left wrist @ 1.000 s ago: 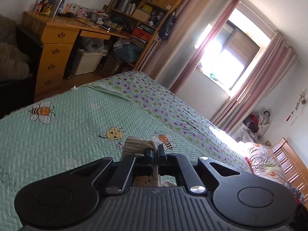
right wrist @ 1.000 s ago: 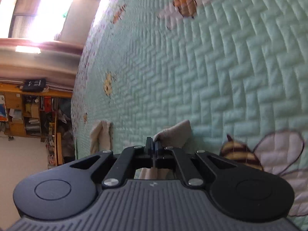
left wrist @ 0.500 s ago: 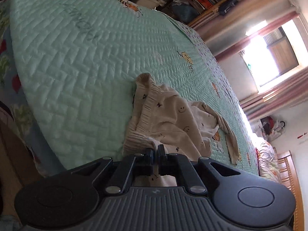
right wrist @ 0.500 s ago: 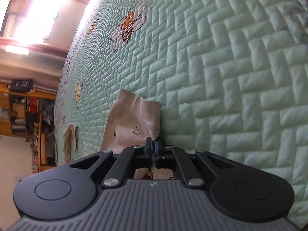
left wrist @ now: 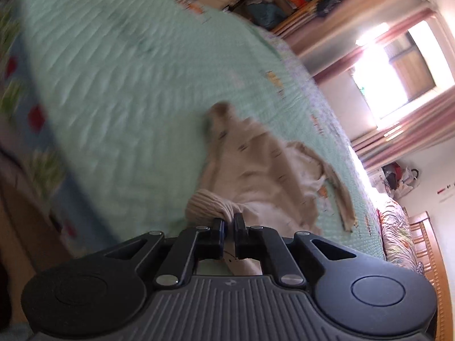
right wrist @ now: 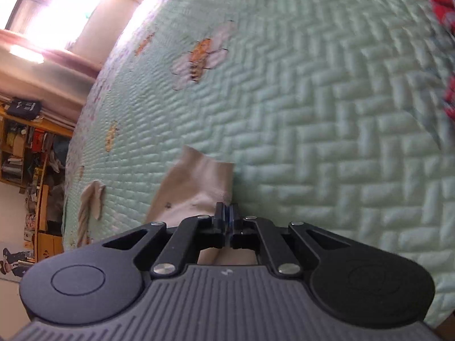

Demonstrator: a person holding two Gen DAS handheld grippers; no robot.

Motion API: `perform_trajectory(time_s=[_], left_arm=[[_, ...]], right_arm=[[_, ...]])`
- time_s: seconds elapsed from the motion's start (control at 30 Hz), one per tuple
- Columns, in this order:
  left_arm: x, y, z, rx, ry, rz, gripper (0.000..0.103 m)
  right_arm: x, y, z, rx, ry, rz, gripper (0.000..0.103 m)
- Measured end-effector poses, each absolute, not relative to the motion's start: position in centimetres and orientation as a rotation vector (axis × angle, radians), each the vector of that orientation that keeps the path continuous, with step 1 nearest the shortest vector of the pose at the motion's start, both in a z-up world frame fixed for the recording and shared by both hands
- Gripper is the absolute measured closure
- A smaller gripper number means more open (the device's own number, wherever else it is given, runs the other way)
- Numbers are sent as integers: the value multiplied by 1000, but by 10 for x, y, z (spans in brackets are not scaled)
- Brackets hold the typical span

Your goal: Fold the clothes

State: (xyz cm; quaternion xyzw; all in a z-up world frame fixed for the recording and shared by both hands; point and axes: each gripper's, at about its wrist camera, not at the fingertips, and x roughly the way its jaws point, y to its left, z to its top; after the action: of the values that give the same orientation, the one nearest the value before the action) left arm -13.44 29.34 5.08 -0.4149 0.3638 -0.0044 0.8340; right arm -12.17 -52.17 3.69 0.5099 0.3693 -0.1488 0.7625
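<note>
Sweater (left wrist: 256,164) nr quilt (left wrist: 128,91) edge

Both cameras ride low over the bed (left wrist: 119,85), close to its green quilt (right wrist: 327,113), each looking forward past its own fingers. Both views share the cream garment (left wrist: 256,164) and the bright window (right wrist: 65,2) beyond the far edge.

Black ribbed gripper bodies (left wrist: 227,307) — seemingly silver screws

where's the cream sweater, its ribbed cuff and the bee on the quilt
cream sweater (left wrist: 256,159): left wrist view, on its rumpled body
ribbed cuff (left wrist: 207,206): left wrist view, on the ribbing by the fingertips
bee (right wrist: 203,54): right wrist view, on its orange body
</note>
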Motion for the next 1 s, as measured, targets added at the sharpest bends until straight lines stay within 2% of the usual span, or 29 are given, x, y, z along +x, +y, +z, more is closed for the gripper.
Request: perform_trajectory(time_s=[0.17,0.37,0.4,0.47,0.57,0.8,1.0], left_arm=[[-145,298,27,-930,750,-36,96],[-151,301,32,-899,736,-39,88],[-155,303,30,-897,740,-18,74],[-165,310,27,-908,735,3,66],[-180,321,29,-915,708,15,67],[-174,346,82,-885,550,25,67],[-147,319,109,-863,494,-92,66]], right_arm=[[-170,-535,7,1284,651,-286,103],[-186,-518,29,1110,616,-323,95],[-186,-513,33,1089,611,-321,94],[-184,-503,43,1057,592,-305,94],[-181,-488,62,1014,548,-259,91],[-133,-456,111,958,503,-31,71],[-35,-408,114,951,618,124,69]])
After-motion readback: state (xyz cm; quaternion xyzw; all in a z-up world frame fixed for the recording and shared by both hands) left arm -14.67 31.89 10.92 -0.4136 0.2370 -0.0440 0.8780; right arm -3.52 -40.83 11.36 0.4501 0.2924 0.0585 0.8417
